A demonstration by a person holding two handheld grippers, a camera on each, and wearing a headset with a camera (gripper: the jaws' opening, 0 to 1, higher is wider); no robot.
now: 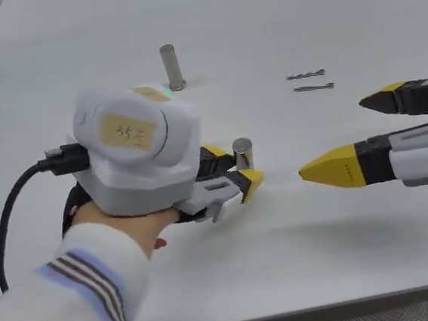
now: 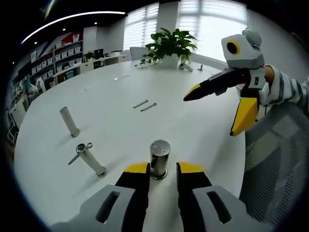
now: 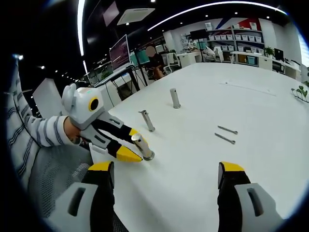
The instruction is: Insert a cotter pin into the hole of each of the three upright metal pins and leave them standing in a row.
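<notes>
1. At the near side of the table point(image 2: 207, 145), the left gripper point(image 2: 158, 170) has its jaws drawn in on either side of the foot of the near pin point(image 2: 160, 153). The pin stands upright with no cotter in it.
2. A sliver of gap seems to show beside one jaw, so I cannot tell whether they bite or merely bracket the pin.
3. Right gripper point(image 3: 167, 167): jaws spread wide, carrying nothing, pointed toward the near pin.
4. Middle pin point(image 2: 91, 160) has a fitted cotter point(image 2: 78, 152) through its top. Far pin point(image 2: 70, 121) is bare. Two loose cotters point(image 2: 148, 107) lie flat on the table, well apart from the pins.
5. Handling, my judgement: the pins look like solid polished steel, so stiff, weighty for their size, slick, and easily toppled. I would hold them low at the foot.
6. The cotters look thin and light, with legs that would bend. I would take one by the shank near its head, legs leading.
</notes>
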